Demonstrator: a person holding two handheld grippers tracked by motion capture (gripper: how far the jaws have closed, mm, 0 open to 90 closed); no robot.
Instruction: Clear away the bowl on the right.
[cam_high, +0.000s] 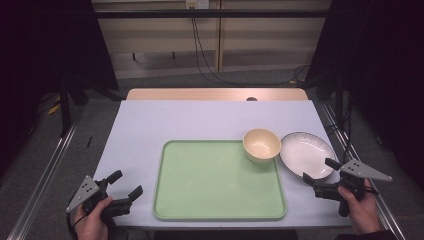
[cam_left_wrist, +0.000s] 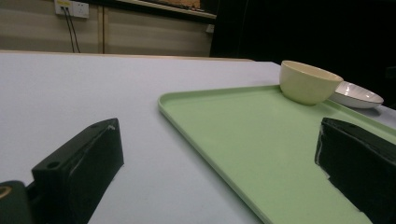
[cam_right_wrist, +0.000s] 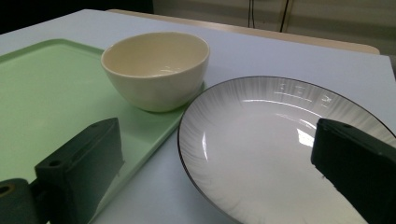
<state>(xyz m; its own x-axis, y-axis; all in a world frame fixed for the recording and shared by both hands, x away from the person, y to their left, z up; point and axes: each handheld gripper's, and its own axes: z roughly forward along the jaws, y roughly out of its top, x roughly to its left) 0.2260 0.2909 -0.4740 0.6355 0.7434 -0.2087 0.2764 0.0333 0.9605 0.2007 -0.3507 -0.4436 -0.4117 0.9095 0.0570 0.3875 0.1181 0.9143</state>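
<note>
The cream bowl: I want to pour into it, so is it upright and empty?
Upright and empty: the cream bowl sits mouth-up on the green tray's corner, its inside bare in the right gripper view.

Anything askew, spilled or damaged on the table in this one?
Mostly tidy. The one oddity: the cream bowl sits on the far right corner of the green tray, over its raised rim rather than flat inside it. The plate lies beside it on the table. No spills or damage visible.
</note>
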